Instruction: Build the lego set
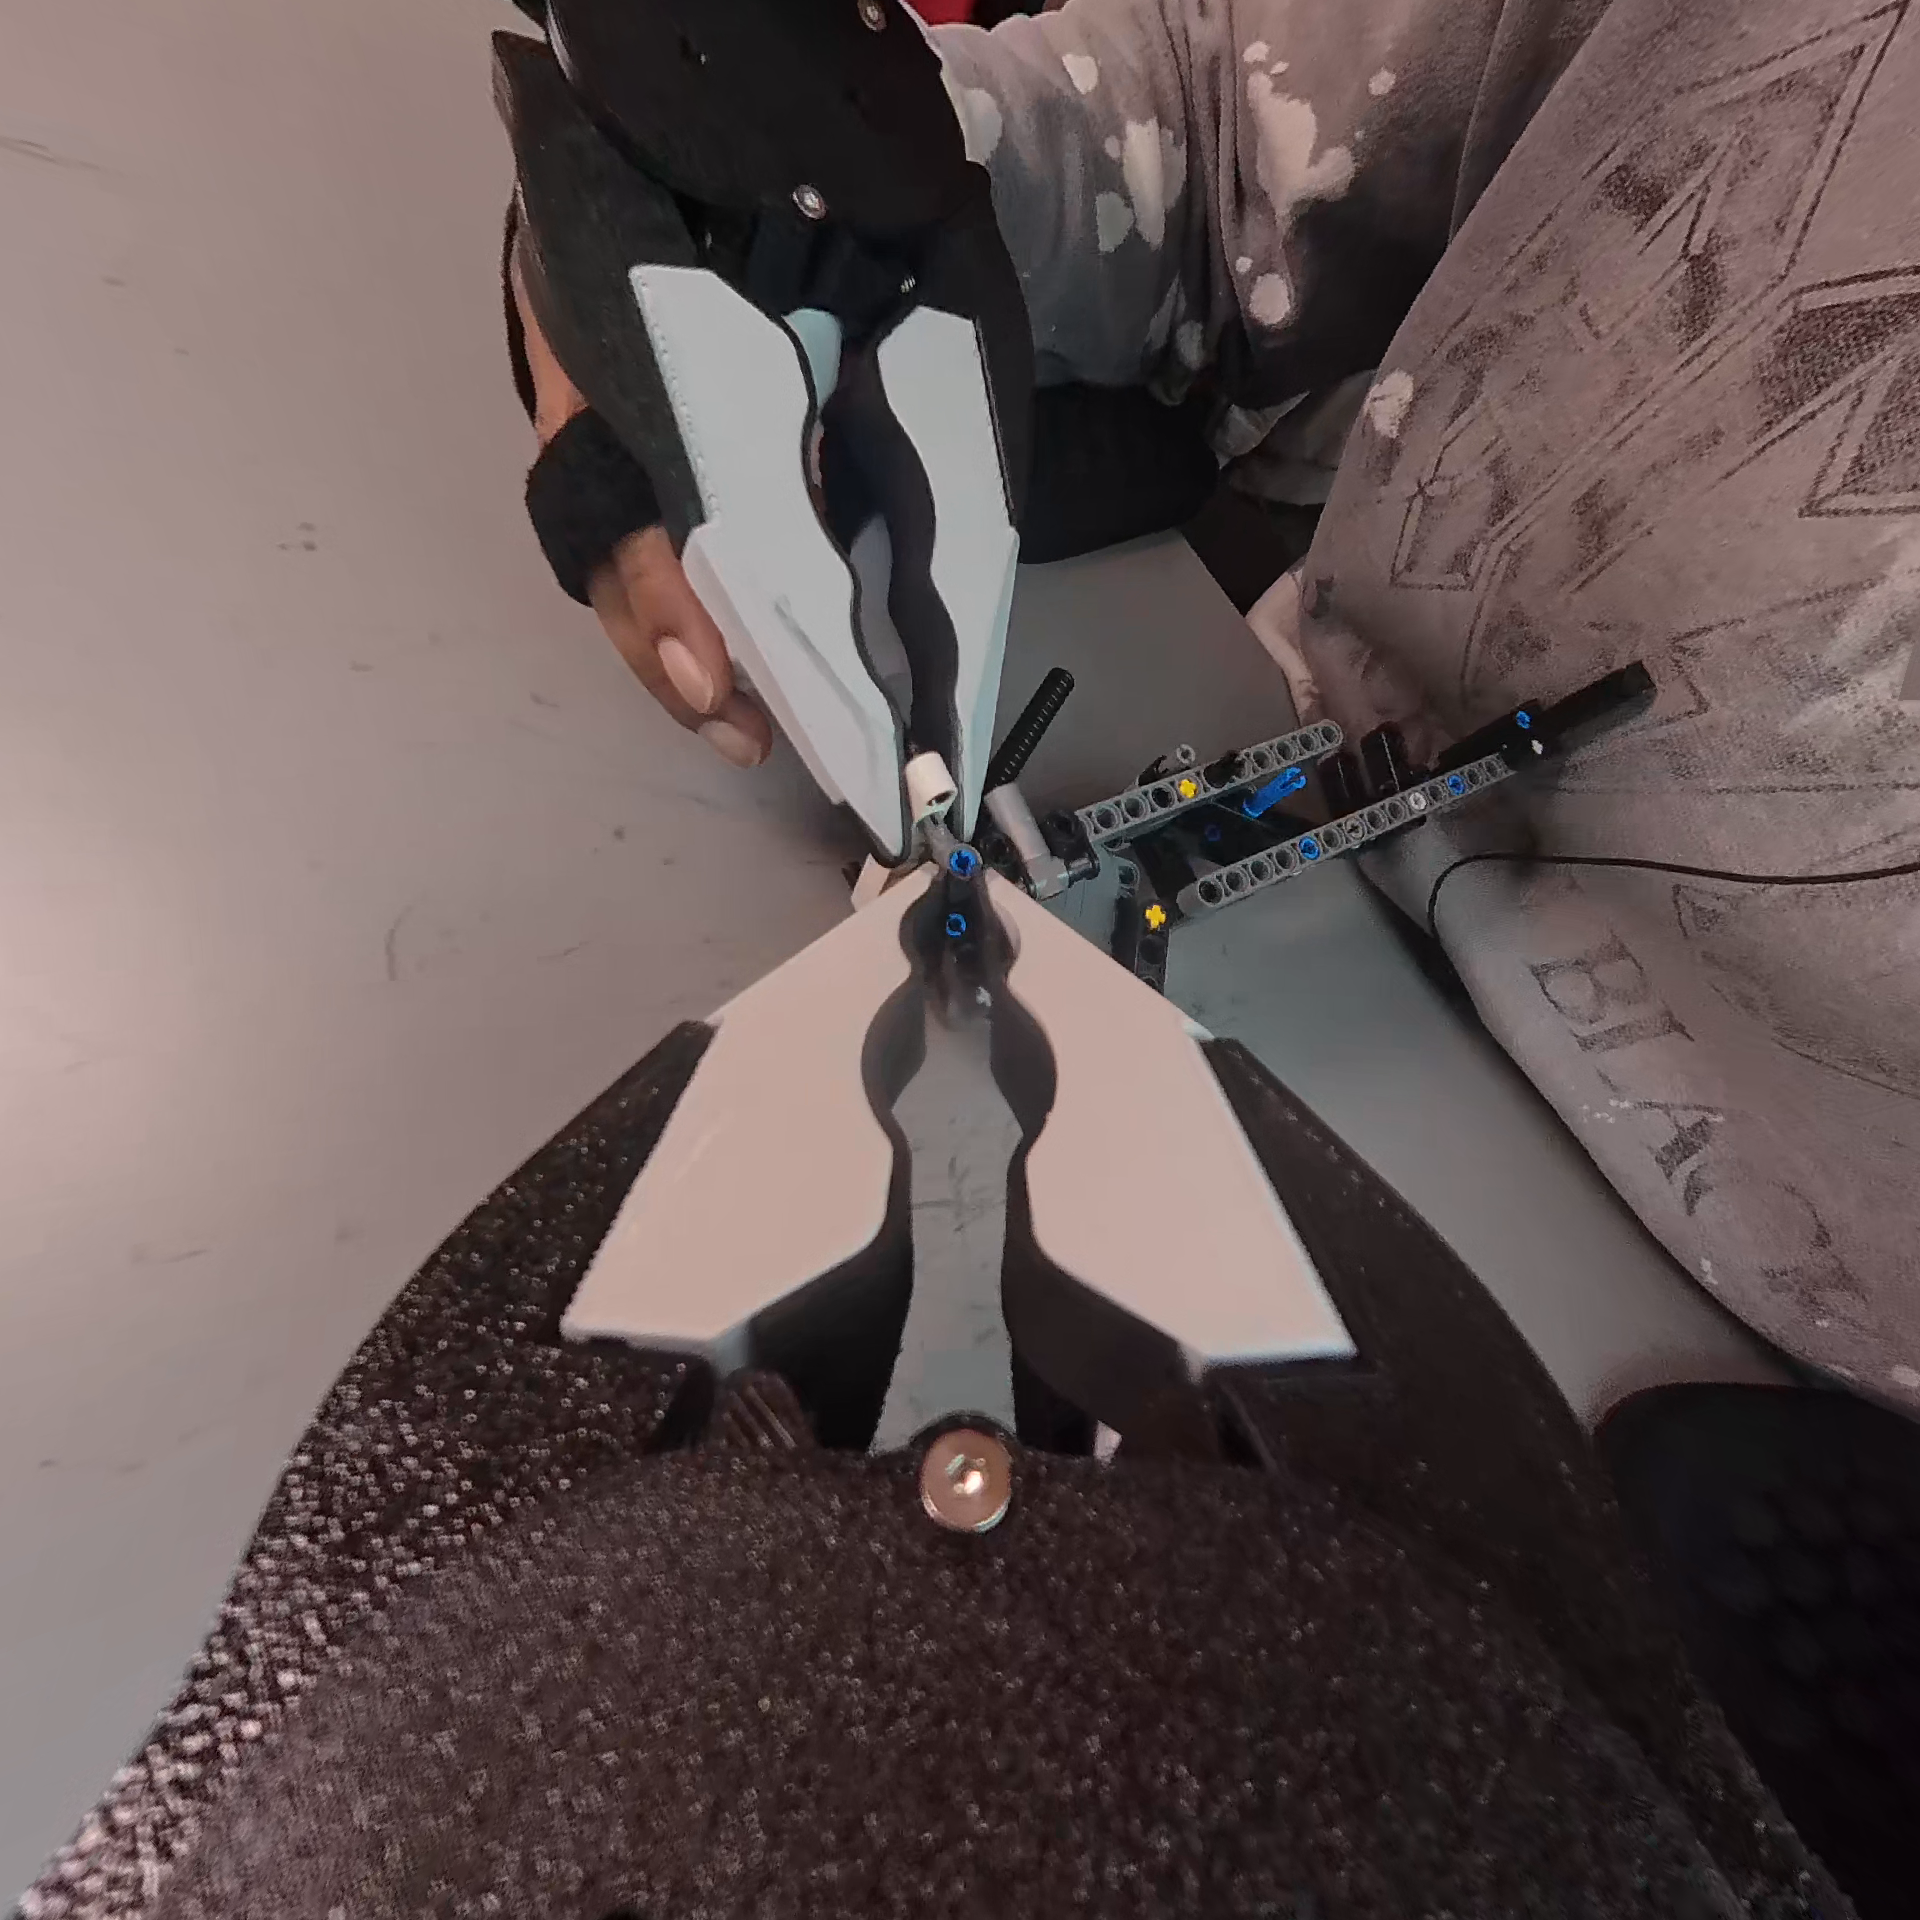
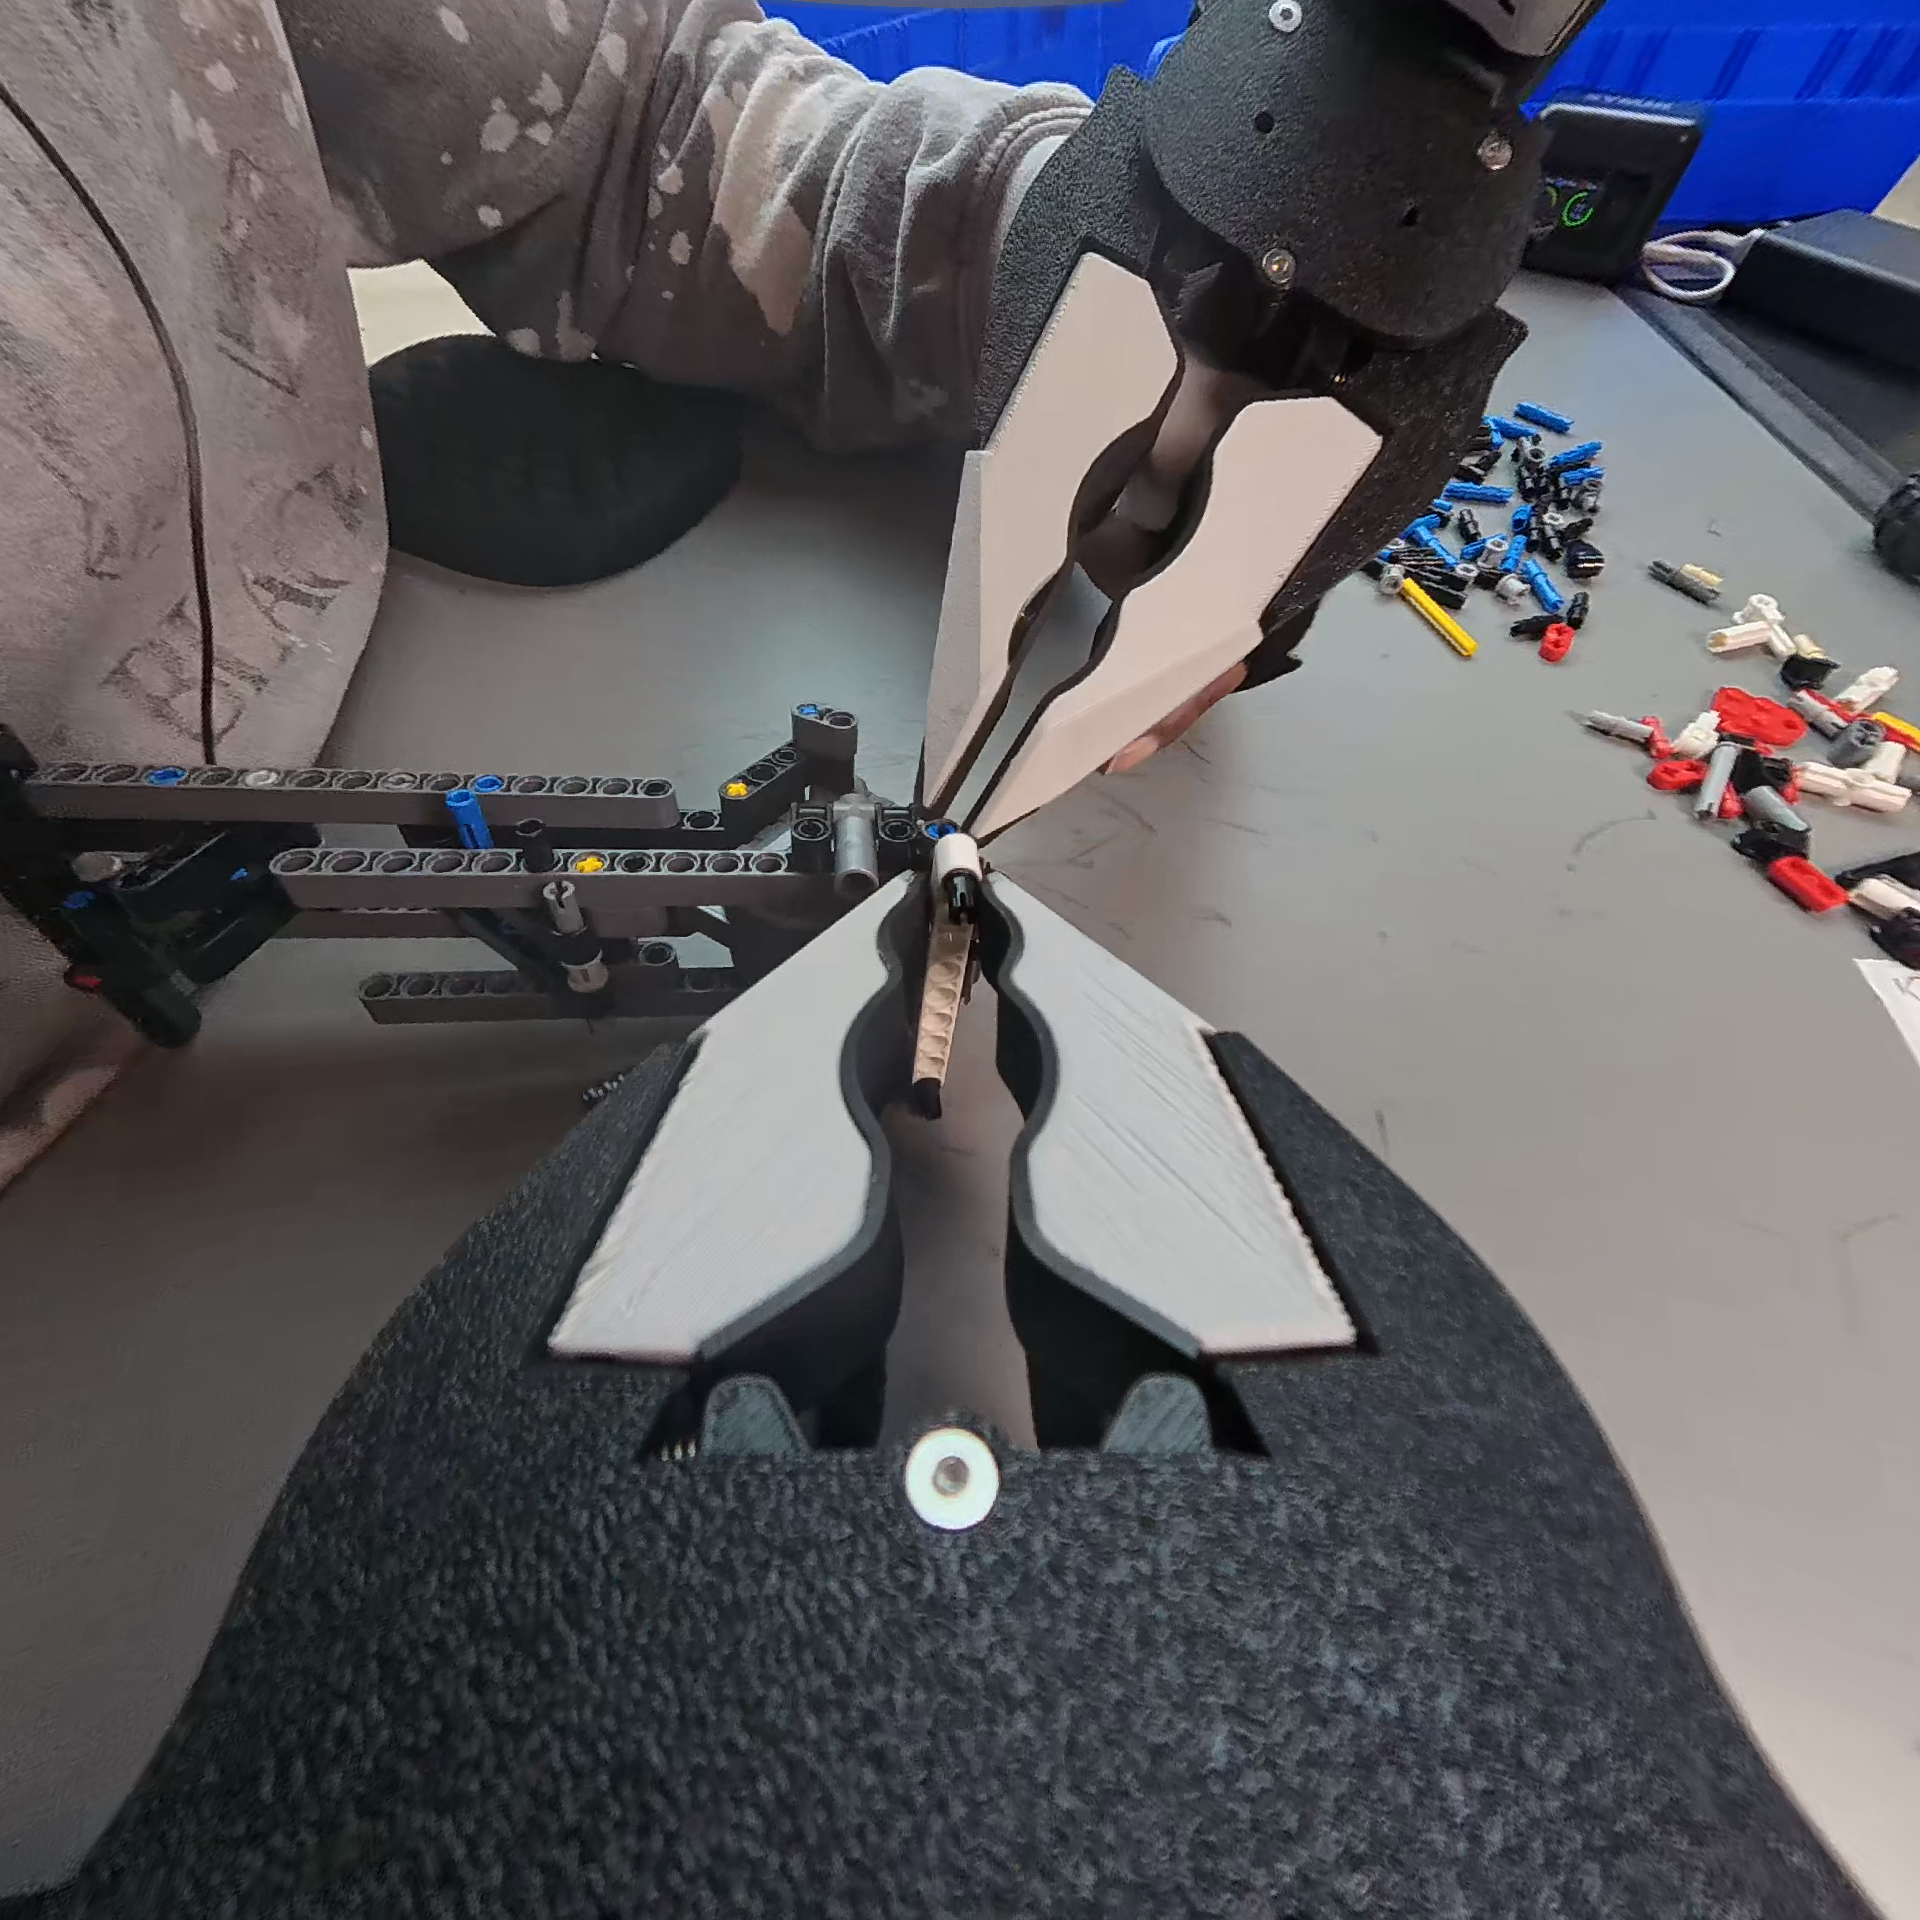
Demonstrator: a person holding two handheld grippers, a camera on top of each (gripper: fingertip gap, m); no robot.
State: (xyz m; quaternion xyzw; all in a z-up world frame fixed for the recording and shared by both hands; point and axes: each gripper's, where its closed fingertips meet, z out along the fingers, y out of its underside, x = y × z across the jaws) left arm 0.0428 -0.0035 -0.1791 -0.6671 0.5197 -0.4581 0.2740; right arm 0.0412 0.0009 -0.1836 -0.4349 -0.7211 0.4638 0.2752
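On the grey table [image 2: 1351, 1039] the two grippers meet tip to tip at the front end of the lego frame [image 2: 468, 862]. The left gripper [image 1: 956, 914] has its tips pressed together on a black part of the frame with blue pins. The right gripper [image 2: 951, 894] is pinching a tan beam [image 2: 945, 997] with a small white bush [image 2: 954, 854] at its tip, held right up against the frame's front end. The frame, built of long dark grey holed beams with blue and yellow pins, lies flat, its far end up against the person's grey patterned sweatshirt [image 1: 1558, 364]. Loose parts [image 2: 1766, 748], red, white and grey, lie well off to the side, with a blue and black pile [image 2: 1507, 520] farther back.
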